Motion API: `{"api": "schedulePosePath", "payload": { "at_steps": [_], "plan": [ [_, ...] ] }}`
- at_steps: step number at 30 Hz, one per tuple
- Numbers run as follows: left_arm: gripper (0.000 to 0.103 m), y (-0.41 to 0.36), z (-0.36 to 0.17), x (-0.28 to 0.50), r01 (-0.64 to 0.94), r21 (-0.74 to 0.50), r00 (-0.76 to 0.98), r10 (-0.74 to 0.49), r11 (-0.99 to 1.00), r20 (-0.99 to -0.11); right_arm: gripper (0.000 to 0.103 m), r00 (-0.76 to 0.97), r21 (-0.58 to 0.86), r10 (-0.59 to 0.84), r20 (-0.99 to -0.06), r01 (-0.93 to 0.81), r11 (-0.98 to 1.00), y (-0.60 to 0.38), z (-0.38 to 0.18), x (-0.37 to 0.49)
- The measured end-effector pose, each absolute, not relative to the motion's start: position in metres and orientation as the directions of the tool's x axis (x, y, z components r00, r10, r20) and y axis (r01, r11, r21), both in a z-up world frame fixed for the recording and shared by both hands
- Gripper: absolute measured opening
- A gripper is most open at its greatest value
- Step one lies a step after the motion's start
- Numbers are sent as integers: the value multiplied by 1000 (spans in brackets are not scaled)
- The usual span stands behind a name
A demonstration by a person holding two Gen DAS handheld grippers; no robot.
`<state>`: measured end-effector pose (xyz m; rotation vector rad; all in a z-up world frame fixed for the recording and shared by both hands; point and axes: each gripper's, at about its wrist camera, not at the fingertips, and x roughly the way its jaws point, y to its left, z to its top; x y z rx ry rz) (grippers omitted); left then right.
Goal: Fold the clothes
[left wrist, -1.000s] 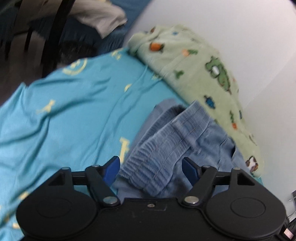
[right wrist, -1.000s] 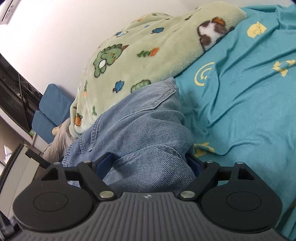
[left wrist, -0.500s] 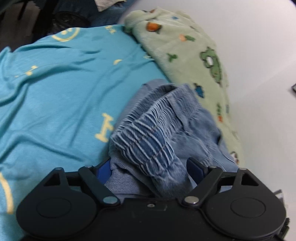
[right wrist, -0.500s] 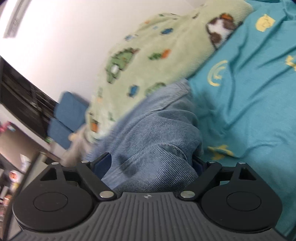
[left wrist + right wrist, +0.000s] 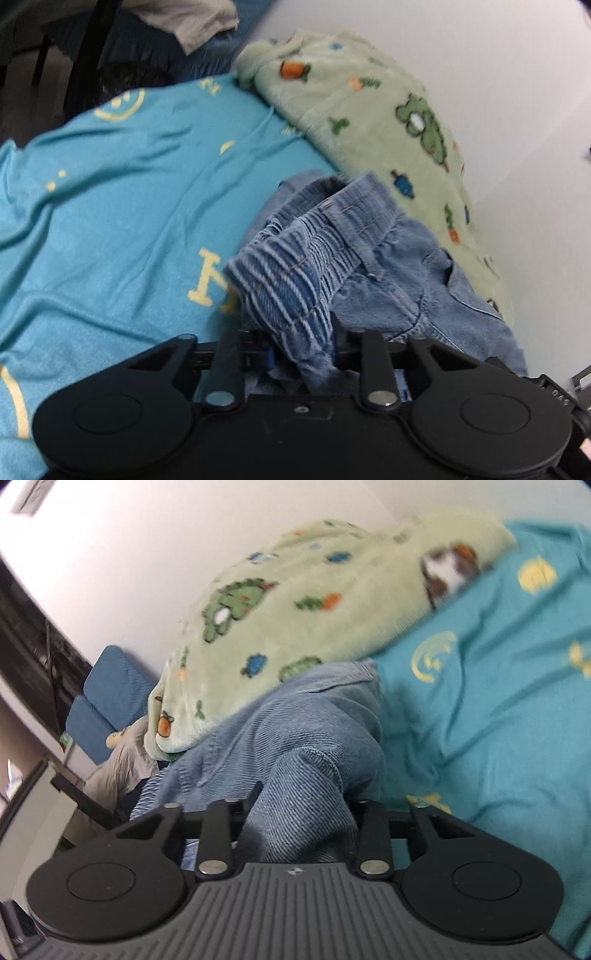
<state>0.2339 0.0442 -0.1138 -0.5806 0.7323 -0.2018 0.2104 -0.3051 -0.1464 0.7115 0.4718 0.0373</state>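
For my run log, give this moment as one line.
left gripper: closing on jeans waistband | right gripper: closing on jeans | surface: teal sheet

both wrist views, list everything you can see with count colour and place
jeans: 1, blue denim, bunched on the sheet beside the blanket, ribbed waistband toward the left gripper
sheet: 1, teal with yellow prints, covering the bed
blanket: 1, pale green fleece with dinosaur prints, along the wall behind the jeans
wall: 1, white, behind the blanket
cushion: 1, blue, past the blanket's end in the right wrist view
cloth: 1, beige, top of the left wrist view beyond the bed
left gripper: 1, black, jaws closing with the waistband pinched between them
right gripper: 1, black and grey, jaws closing with a fold of denim pinched between them
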Motion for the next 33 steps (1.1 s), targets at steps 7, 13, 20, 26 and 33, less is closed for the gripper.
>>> {"api": "schedulePosePath", "payload": {
  "at_steps": [7, 13, 20, 26, 33],
  "plan": [
    [15, 50, -59, 199, 23, -617, 771, -407, 786, -490, 26, 932, 619, 192, -308, 43, 784, -297, -81, 188],
    [15, 32, -21, 169, 83, -686, 746, -502, 723, -438, 26, 953, 581, 172, -251, 6, 814, -311, -21, 149],
    [15, -44, 15, 134, 222, -672, 709, -590, 706, -386, 26, 980, 534, 70, -184, 40, 844, -363, 23, 67],
    [15, -142, 11, 117, 365, -661, 595, -710, 656, -377, 26, 983, 488, -99, -156, 163, 857, -426, 32, -4],
    [15, -264, -30, 117, 491, -648, 446, -807, 583, -387, 26, 928, 448, -338, -156, 371, 814, -498, 8, -70]
  ]
}}
